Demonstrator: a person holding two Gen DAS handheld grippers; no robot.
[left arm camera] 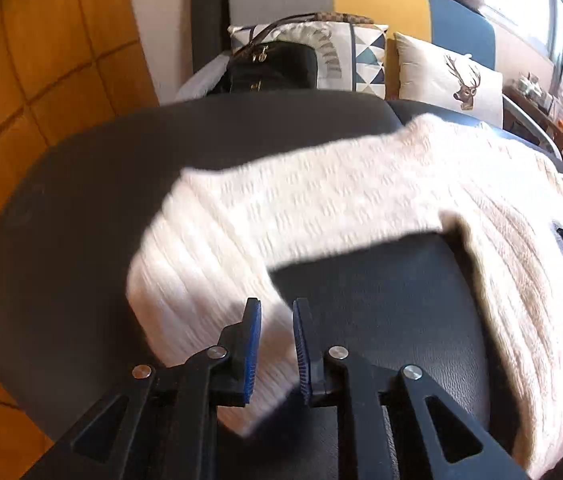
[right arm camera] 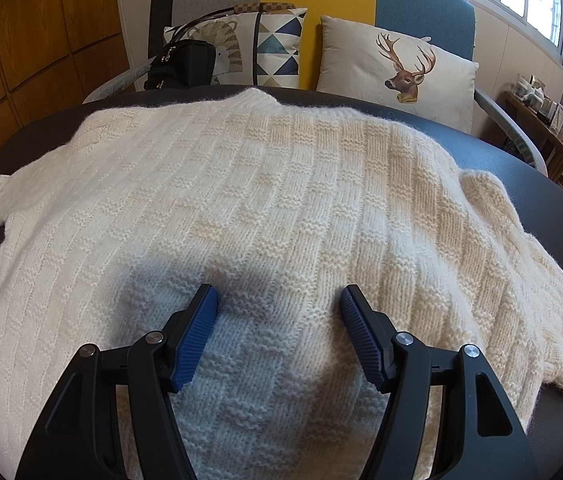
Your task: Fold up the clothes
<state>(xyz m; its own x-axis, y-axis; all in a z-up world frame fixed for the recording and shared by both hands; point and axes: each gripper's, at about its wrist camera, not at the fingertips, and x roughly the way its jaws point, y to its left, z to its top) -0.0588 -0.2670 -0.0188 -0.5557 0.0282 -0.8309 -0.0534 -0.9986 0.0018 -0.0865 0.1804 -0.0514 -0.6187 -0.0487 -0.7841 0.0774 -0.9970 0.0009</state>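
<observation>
now my left claw [left arm camera: 276, 312], pads slightly apart around the cuff [left arm camera: 209, 304] without pinching, should drop it cleanly and retreat, while my right claw [right arm camera: 279, 296] hovers wide over the sweater [right arm camera: 241, 184] spread on the table [right arm camera: 561, 208].

The sweater [right arm camera: 265, 184] is chunky cream knit wool, fuzzy. It lies on a table [left arm camera: 61, 240] of dark, faintly grained leatherette. The pads [right arm camera: 197, 336] are ribbed blue rubber.

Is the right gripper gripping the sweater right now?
No. The right gripper stands wide open over the sweater, its pads apart with flat, unpinched knit between them.
</observation>
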